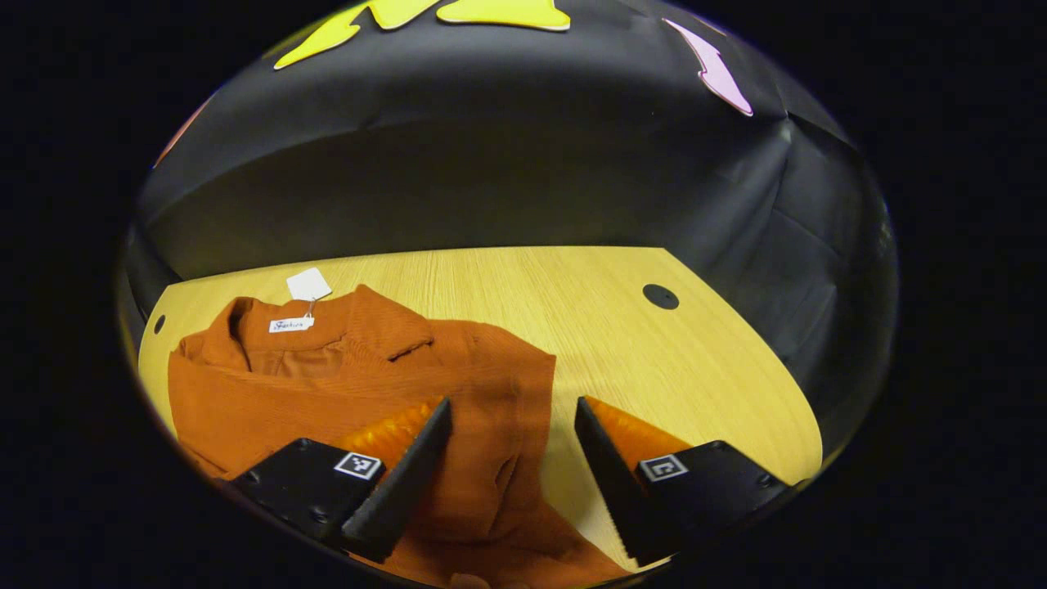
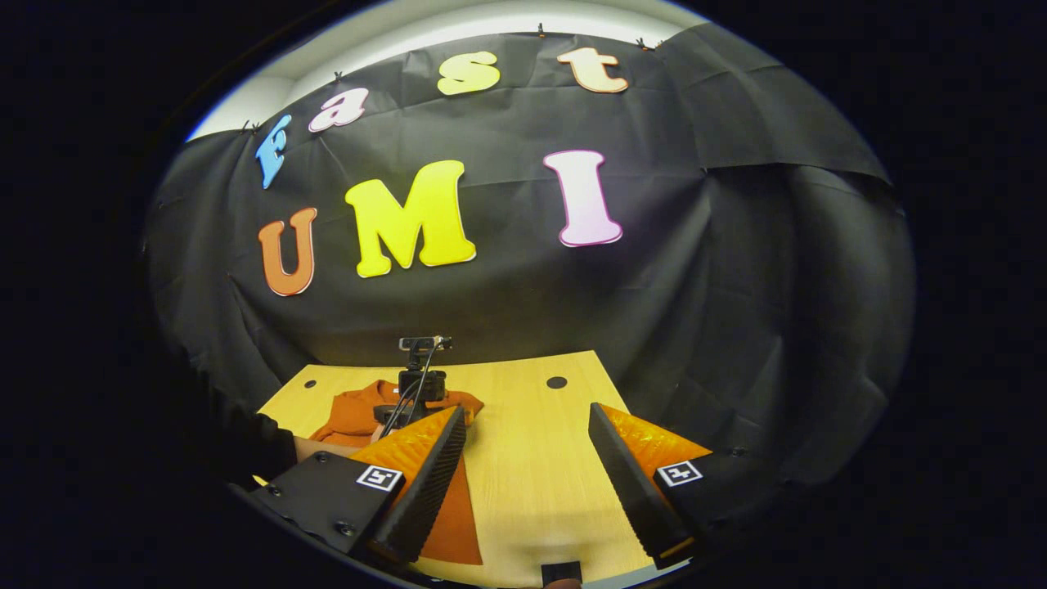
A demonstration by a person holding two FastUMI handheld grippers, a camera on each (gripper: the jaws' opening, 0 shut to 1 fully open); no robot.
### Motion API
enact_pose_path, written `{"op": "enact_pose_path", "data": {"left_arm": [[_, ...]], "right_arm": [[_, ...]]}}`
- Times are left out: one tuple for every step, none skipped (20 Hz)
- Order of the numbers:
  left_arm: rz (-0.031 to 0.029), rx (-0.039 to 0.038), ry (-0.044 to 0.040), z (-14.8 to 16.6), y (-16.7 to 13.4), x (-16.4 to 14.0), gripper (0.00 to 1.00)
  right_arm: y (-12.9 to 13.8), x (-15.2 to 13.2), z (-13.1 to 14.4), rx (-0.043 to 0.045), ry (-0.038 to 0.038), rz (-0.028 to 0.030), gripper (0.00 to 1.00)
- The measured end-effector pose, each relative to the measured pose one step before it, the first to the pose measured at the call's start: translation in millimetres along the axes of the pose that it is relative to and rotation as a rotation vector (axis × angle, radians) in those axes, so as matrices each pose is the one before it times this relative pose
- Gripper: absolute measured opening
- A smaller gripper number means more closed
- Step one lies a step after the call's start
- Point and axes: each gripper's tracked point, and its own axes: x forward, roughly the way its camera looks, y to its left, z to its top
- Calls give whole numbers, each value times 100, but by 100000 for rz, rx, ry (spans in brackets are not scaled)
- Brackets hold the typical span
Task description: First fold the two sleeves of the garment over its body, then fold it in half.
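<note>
Garment (image 1: 360, 384): rust-orange, laid on the wooden table (image 1: 654, 343), collar toward the far edge, folded side edge running away from the viewer. Left gripper (image 1: 511, 458): jaws apart, poised above that edge, nearer. Right gripper (image 2: 527, 474): jaws apart, nothing held, over bare table to the garment's right.

Bare tabletop (image 1: 679, 360) lies open right of the garment (image 1: 368, 384), passable to the far edge. The booth wall (image 1: 491, 188) closes off the far and right sides. In the right gripper view, the left tool (image 2: 413, 401) and a sleeve (image 2: 245, 446) stand over the garment, blocking approach there.
</note>
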Motion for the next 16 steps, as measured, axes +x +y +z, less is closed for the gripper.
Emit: {"op": "enact_pose_path", "data": {"left_arm": [[-1149, -416, -2345, 742, -176, -1099, 99], [-1091, -14, -2674, 751, -73, -1427, 99], [-574, 303, -3123, 962, 187, -1827, 99], [-950, -227, -3424, 972, 321, -2121, 99], [684, -185, -4131, 1328, 675, -2512, 99], [2369, -679, -4585, 1241, 1203, -2529, 99], [1924, -1593, -4137, 1253, 1289, -2771, 99], [1867, -1322, -4222, 1093, 1417, -2819, 99], [2598, -997, -3463, 1096, 1620, -2637, 99], [2973, -189, -2046, 724, 1837, -2676, 98], [2891, 1144, -1566, 684, 1884, -2608, 98], [2980, 2042, -2392, 972, 2059, -2633, 98], [2953, 2238, -2603, 982, 1955, -2266, 98], [2916, 2336, -3172, 862, 1854, -1760, 98], [2888, 2576, -3444, 964, 1600, -1623, 98], [1844, 1768, -3343, 900, 1339, -1659, 98]], "right_arm": [[706, 239, 20, -548, -153, 1107, 96], [741, 268, 97, -367, -326, 1488, 96], [904, 257, 23, -439, -745, 1487, 96], [884, 472, -119, -407, -64, 1538, 96], [956, 517, -422, -309, 197, 1572, 96], [1103, 535, -202, -119, 37, 1818, 97], [1198, 501, -427, -383, -43, 1875, 97], [1321, 488, -247, -228, -85, 2006, 97], [1329, 513, -349, -285, -214, 1767, 97], [1328, 533, -229, -158, -296, 1424, 97], [1275, 288, -232, 272, -621, 1066, 97], [1269, 300, 42, 399, -1110, 924, 97], [1352, 133, 175, 229, -1394, 381, 97], [1148, 224, 165, -283, -1541, 248, 97], [1150, 89, 102, -538, -1273, -50, 97], [1065, 38, 209, -466, -1099, 438, 97]]}}
